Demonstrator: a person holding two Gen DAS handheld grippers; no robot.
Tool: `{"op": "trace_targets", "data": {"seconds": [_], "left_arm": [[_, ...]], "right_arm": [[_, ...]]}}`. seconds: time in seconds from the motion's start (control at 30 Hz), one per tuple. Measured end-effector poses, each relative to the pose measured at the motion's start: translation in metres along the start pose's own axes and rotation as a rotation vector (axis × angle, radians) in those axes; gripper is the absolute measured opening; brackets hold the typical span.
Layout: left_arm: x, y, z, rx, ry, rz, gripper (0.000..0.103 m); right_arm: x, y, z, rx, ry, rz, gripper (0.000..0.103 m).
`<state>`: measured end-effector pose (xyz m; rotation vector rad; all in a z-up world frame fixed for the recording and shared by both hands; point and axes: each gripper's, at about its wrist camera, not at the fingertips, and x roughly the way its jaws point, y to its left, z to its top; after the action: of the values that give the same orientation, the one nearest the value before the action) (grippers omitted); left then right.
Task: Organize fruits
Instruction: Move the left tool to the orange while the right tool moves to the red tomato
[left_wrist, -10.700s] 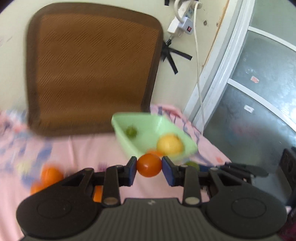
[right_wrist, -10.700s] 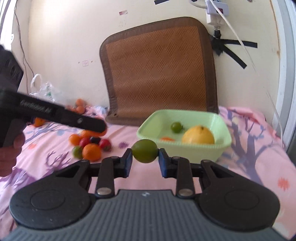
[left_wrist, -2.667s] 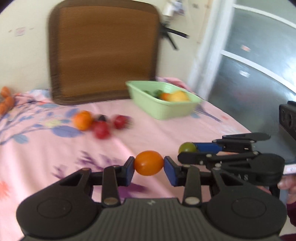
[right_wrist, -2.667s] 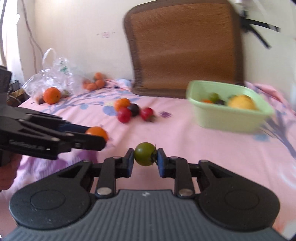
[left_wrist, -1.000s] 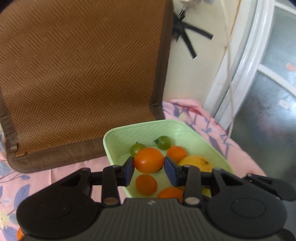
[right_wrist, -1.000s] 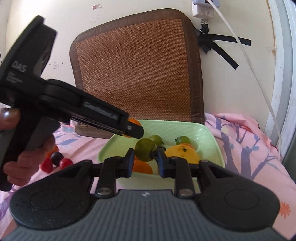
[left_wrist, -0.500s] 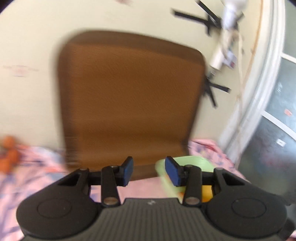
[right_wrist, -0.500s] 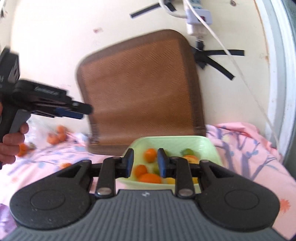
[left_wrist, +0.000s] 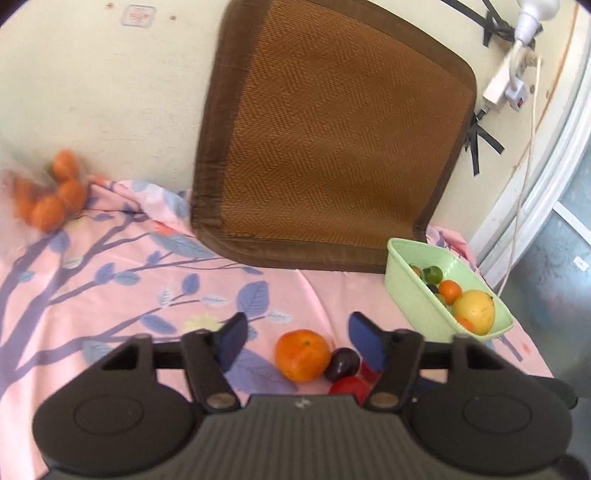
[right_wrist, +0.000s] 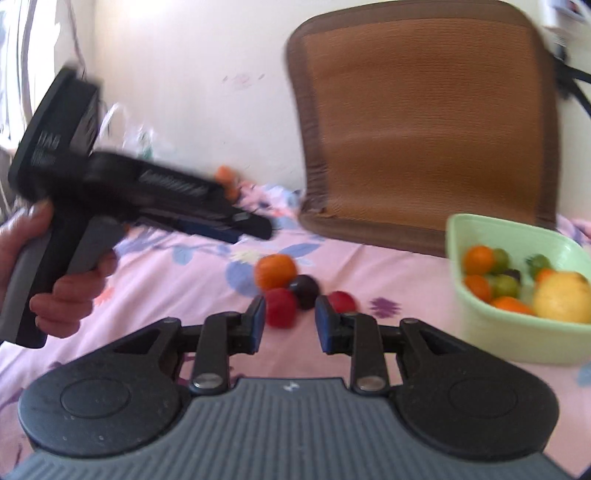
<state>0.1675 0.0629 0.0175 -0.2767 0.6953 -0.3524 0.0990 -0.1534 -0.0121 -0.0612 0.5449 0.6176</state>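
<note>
Both tomatoes we carried a second ago are gone from our grippers, and we have swung away from over the green tub toward the loose fruit on the bed.

From the left wrist view, our left gripper (left_wrist: 298, 341) is empty, its jaws released and opening wider; the orange fruit (left_wrist: 303, 355) lies on the pink bedsheet (left_wrist: 110, 280) between them but beyond the pads, untouched; a dark plum (left_wrist: 342, 364) touches its right side and a red tomato (left_wrist: 350, 387) sits just below that, near the right pad. We judge the risk to be this crowding; closing on the orange could catch the plum too, or nudge the cluster so the fruits roll apart on the soft sheet. The green tub (left_wrist: 413, 291), already holding several fruits, stands well to the right, against the brown mat (left_wrist: 332, 147).

From the right wrist view, our right gripper (right_wrist: 288, 320) is likewise empty, jaws parted and opening; one red tomato (right_wrist: 281, 307) lies just ahead between the pads, slightly left of centre, and a second red tomato (right_wrist: 341, 301) sits just past the right pad. The left gripper (right_wrist: 225, 225), held in a hand (right_wrist: 62, 288), reaches over the same cluster; we think the two tools could collide, or our right pad could land on the second tomato and flick it away; motion blur makes fine spacing hard to tell.
</note>
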Motion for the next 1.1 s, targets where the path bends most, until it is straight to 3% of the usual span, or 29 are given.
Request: {"op": "trace_targets", "data": {"seconds": [0.1, 0.13, 0.2, 0.23, 0.3, 0.47, 0.67, 0.97, 1.1], "left_arm": [[0.012, -0.003, -0.005, 0.022, 0.031, 0.004, 0.064], [0.016, -0.003, -0.008, 0.022, 0.038, 0.010, 0.060], [0.026, 0.002, -0.015, -0.004, 0.066, -0.012, 0.044], [0.026, 0.008, -0.016, -0.049, 0.061, -0.053, 0.040], [0.020, 0.013, -0.019, -0.094, 0.055, -0.057, 0.039], [-0.032, -0.001, -0.039, -0.070, -0.012, -0.059, 0.039], [-0.077, -0.065, -0.093, 0.080, 0.008, -0.100, 0.039], [-0.065, -0.162, -0.149, 0.300, 0.079, -0.155, 0.039], [-0.062, -0.180, -0.164, 0.354, 0.089, -0.115, 0.040]], "right_arm": [[0.018, 0.005, 0.002, 0.005, 0.029, -0.008, 0.039], [0.024, 0.005, 0.002, 0.009, 0.039, -0.012, 0.039], [0.034, 0.005, 0.002, 0.014, 0.066, -0.026, 0.039], [0.037, 0.004, 0.001, 0.021, 0.083, -0.026, 0.031], [0.035, 0.003, 0.001, 0.030, 0.083, -0.022, 0.030], [-0.006, 0.002, -0.010, 0.042, 0.028, -0.014, 0.029], [-0.082, -0.009, -0.061, 0.113, 0.013, -0.103, 0.030], [-0.153, -0.018, -0.111, 0.151, -0.023, -0.240, 0.030], [-0.163, -0.023, -0.123, 0.156, -0.036, -0.276, 0.031]]}}
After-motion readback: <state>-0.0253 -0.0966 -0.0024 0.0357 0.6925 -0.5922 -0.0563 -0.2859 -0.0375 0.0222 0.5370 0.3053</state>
